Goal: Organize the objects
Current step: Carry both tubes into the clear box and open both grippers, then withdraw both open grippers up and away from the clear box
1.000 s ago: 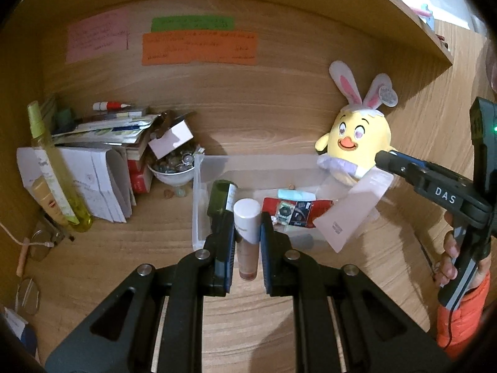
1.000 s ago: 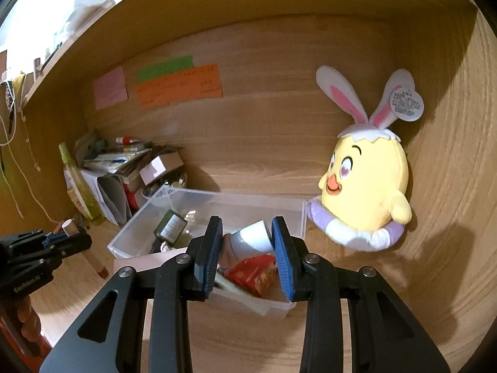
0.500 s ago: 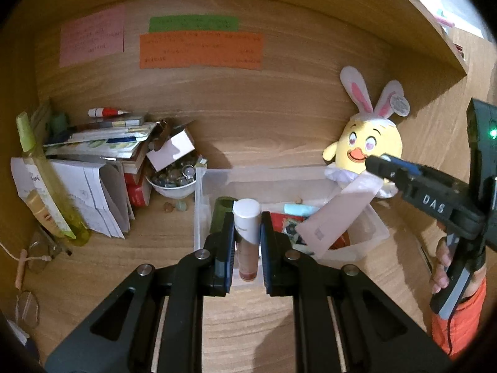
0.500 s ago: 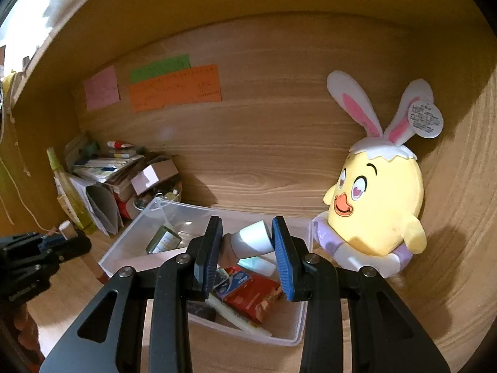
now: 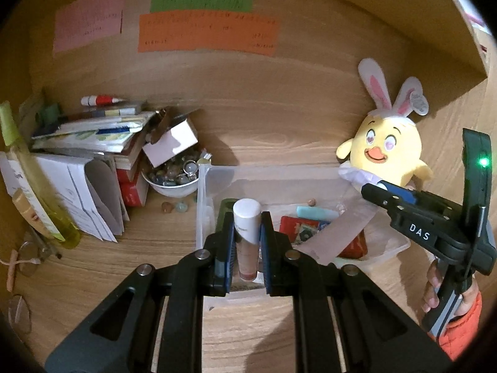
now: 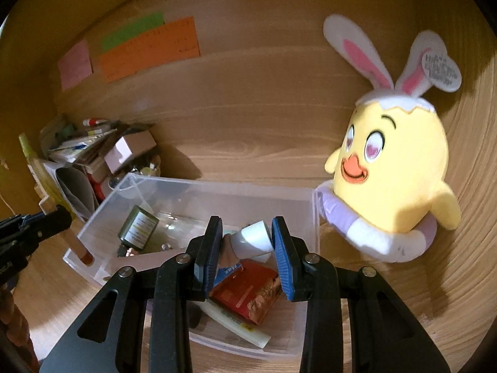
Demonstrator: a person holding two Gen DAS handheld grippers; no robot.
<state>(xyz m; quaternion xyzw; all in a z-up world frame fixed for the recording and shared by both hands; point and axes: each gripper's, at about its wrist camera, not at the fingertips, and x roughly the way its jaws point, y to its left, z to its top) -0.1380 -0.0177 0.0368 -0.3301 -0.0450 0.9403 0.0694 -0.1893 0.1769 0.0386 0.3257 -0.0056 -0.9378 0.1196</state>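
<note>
Bin point(image 5: 310, 174), clear plastic, is seen at centre, holding a green bottle point(image 6: 138, 227) and red packet point(image 6: 248, 292). A capped vial point(image 5: 247, 236) is pinched by the left gripper point(image 5: 247, 248) at six o'clock; a pink tube point(image 6: 251, 239) is clamped by the right gripper point(image 6: 248, 248) above the bin.

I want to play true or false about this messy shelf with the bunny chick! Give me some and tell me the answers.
1. The left gripper holds a white-capped tube. True.
2. The clear box holds nothing. False: a dark green jar and a red packet lie inside.
3. The chick toy sits inside the box. False: it sits beside it.
4. The right gripper grips a pink tube. True.
</note>
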